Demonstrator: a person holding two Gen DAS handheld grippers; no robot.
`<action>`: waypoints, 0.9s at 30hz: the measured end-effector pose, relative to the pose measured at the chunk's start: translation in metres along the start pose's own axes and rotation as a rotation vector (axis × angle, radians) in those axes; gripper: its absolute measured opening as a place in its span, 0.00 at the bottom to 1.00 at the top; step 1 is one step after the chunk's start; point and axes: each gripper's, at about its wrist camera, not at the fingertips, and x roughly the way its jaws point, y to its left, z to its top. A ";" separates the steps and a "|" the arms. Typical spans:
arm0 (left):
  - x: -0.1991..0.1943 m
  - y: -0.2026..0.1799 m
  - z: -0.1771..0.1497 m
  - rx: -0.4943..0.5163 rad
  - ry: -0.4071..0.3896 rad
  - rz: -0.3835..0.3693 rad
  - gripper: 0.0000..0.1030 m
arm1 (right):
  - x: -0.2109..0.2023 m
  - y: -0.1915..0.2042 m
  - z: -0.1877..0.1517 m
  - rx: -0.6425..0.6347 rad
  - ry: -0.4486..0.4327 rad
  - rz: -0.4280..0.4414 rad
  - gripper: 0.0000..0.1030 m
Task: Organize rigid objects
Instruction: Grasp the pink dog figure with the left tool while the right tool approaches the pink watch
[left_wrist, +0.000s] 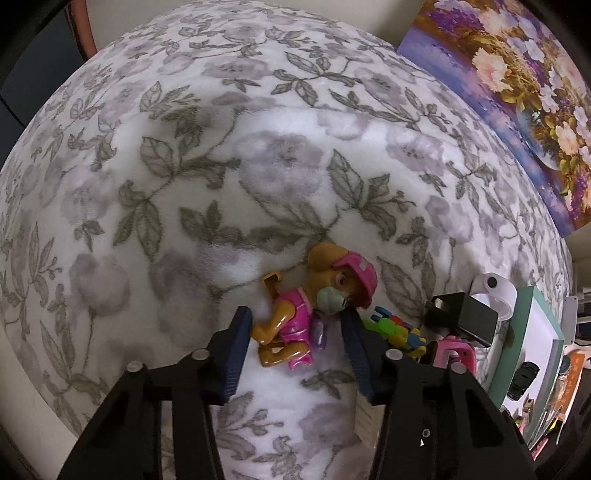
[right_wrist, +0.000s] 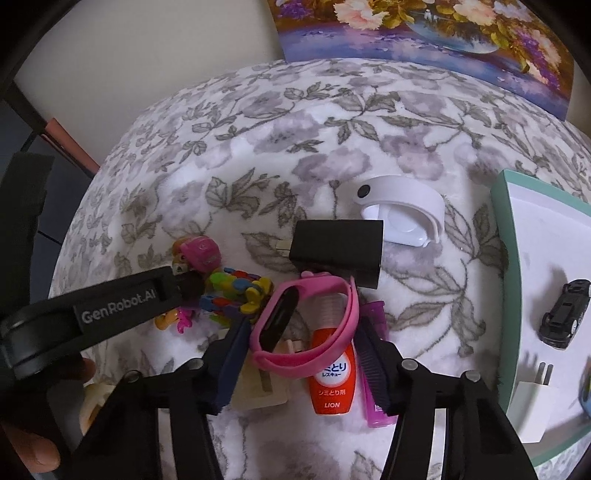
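A toy dog figure (left_wrist: 295, 314) in a pink vest and pink helmet lies on the floral blanket (left_wrist: 221, 166). My left gripper (left_wrist: 297, 321) is open with a finger on each side of the toy's body. In the right wrist view my right gripper (right_wrist: 301, 325) is open around a pink wristband (right_wrist: 314, 317), which lies over an orange LION bottle (right_wrist: 330, 376) and a purple tube (right_wrist: 376, 402). The left gripper's body (right_wrist: 110, 310) reaches in from the left toward the toy dog (right_wrist: 199, 254). A white-lined tray (right_wrist: 546, 236) at the right holds a black toy car (right_wrist: 563, 314) and a white plug (right_wrist: 535, 406).
A black charger (right_wrist: 338, 251), a white curved device (right_wrist: 402, 214) and a multicoloured plastic chain toy (right_wrist: 236, 295) lie in the pile. A flat beige item (right_wrist: 258, 387) lies under the right gripper. A flower painting (right_wrist: 424, 37) leans at the blanket's far edge.
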 end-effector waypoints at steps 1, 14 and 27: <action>0.000 -0.001 -0.001 0.004 -0.003 0.008 0.41 | 0.000 -0.001 0.000 0.002 0.001 0.003 0.59; -0.031 -0.001 0.000 -0.007 -0.085 -0.029 0.41 | -0.020 -0.012 0.001 0.019 -0.022 0.028 0.58; -0.069 -0.011 -0.007 0.010 -0.170 -0.032 0.41 | -0.037 -0.023 0.002 0.012 -0.043 0.039 0.32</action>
